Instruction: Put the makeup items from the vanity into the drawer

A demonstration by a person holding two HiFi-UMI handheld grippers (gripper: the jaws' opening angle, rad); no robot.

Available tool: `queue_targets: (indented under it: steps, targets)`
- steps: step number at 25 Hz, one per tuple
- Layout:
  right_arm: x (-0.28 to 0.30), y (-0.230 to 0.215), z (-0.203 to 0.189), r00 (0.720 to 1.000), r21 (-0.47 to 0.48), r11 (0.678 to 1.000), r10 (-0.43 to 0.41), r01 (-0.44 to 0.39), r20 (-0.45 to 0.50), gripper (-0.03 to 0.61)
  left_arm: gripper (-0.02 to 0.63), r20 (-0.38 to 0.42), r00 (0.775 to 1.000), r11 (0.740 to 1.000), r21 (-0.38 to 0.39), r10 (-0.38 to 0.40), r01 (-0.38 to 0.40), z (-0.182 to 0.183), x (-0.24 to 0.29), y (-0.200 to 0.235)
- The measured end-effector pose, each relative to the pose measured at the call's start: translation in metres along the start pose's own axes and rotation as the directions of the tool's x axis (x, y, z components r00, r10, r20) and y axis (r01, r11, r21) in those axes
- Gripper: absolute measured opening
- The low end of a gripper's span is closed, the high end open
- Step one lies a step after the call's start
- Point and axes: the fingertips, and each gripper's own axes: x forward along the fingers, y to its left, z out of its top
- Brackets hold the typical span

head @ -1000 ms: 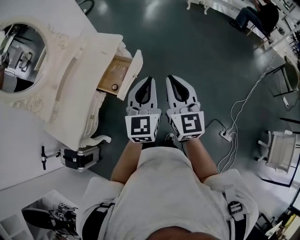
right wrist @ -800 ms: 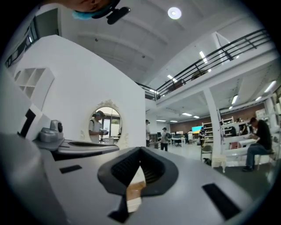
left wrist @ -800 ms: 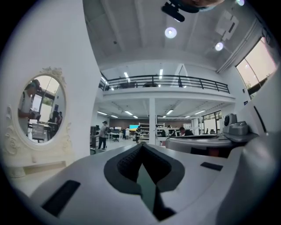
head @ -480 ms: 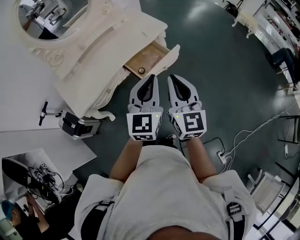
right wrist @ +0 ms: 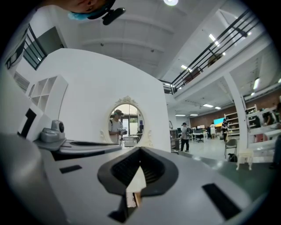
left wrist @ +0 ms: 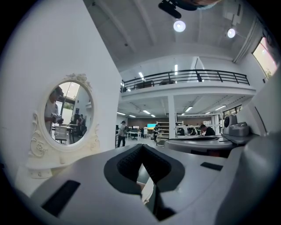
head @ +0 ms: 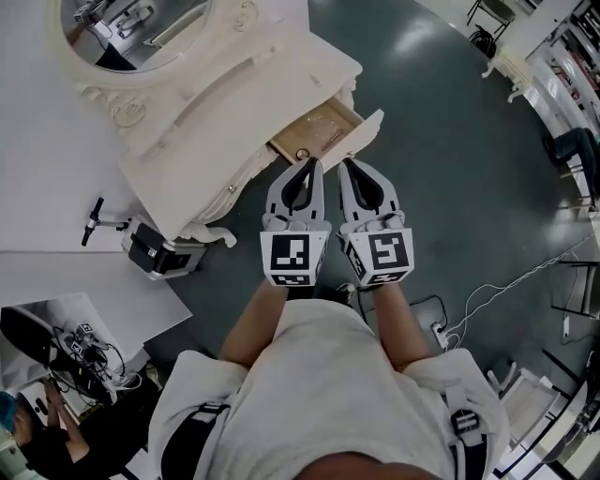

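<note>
Grippers level, side by side, close together. Left gripper point(head: 309, 165) jaws closed tip to tip, nothing between them; right gripper point(head: 348, 165) likewise closed and empty. Both tips sit just short of the open drawer point(head: 330, 120) of the vanity point(head: 216, 103), below the mirror point(head: 131, 28). One small round item point(head: 302, 155) lies in the drawer near its front; kind unclear.

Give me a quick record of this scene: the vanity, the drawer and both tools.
vanity: white, ornate, with an oval mirror
drawer: pulled open, wooden inside, a small round item near its front
left tool: shut, empty, tip by the drawer front
right tool: shut, empty, side by side with the left tool
</note>
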Motion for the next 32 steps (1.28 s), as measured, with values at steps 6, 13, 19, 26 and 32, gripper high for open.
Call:
queue_targets:
  steps: [6,13,19,26,32]
  targets:
    - [0.053,0.013,-0.001,1.0,-0.003,1.0,0.01,-0.01,-0.015,0.014,0.006,-0.005,1.0,1.0,-0.012,0.011,-0.011,-0.001,0.024,0.051]
    - [0.099,0.024,0.001,0.999,-0.024,1.0,0.014,-0.015,-0.05,0.014,0.006,-0.006,1.0,0.999,-0.038,0.006,-0.006,0.003,0.044,0.089]
    - [0.134,0.005,-0.012,0.994,-0.012,0.999,0.048,-0.05,-0.1,0.014,0.006,-0.039,0.997,0.995,-0.08,0.062,-0.065,-0.013,0.072,0.11]
    - [0.186,-0.008,-0.026,0.972,-0.019,0.979,0.2,-0.204,-0.127,0.014,0.006,-0.062,0.97,0.968,-0.079,0.234,-0.239,-0.026,0.105,0.151]
    - [0.219,-0.011,-0.024,0.945,0.011,0.952,0.305,-0.306,-0.12,0.014,0.006,-0.054,0.931,0.93,-0.038,0.362,-0.364,-0.022,0.114,0.179]
